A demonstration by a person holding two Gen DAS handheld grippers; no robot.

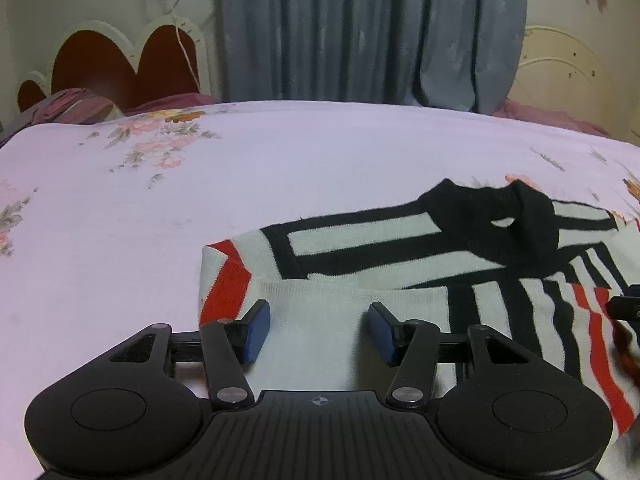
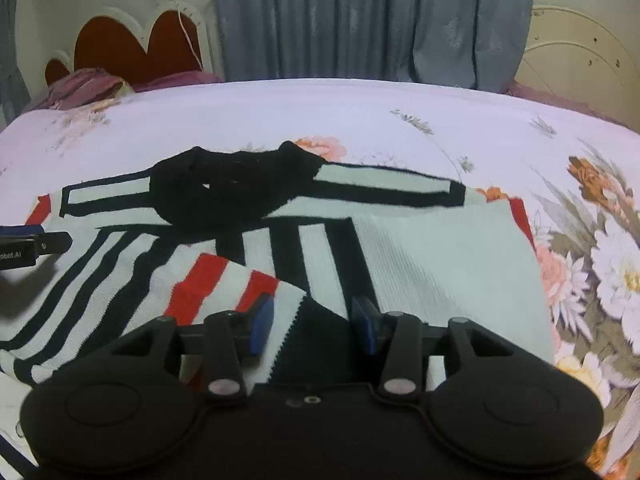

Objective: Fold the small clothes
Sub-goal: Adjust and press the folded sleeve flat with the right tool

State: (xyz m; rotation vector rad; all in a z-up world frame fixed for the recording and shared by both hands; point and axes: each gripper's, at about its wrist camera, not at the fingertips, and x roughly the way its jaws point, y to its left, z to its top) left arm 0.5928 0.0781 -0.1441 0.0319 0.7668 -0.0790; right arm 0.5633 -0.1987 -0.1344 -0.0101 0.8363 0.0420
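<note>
A small knit sweater (image 1: 400,264), white with black stripes, red bands and a black collar (image 1: 492,220), lies on the bed with its sleeves folded in. My left gripper (image 1: 319,330) is open, its blue pads on either side of the white folded left part. In the right wrist view the sweater (image 2: 440,256) fills the middle. My right gripper (image 2: 313,326) is open over the striped sleeve's black cuff (image 2: 320,336), which lies between the pads. The left gripper's tip shows at the left edge (image 2: 36,246).
The bed has a pale lilac floral sheet (image 1: 160,208). Grey curtains (image 1: 360,28) hang behind it. A red and white headboard (image 1: 120,60) and purple pillows (image 1: 76,108) are at far left. A cream headboard (image 2: 580,52) is at far right.
</note>
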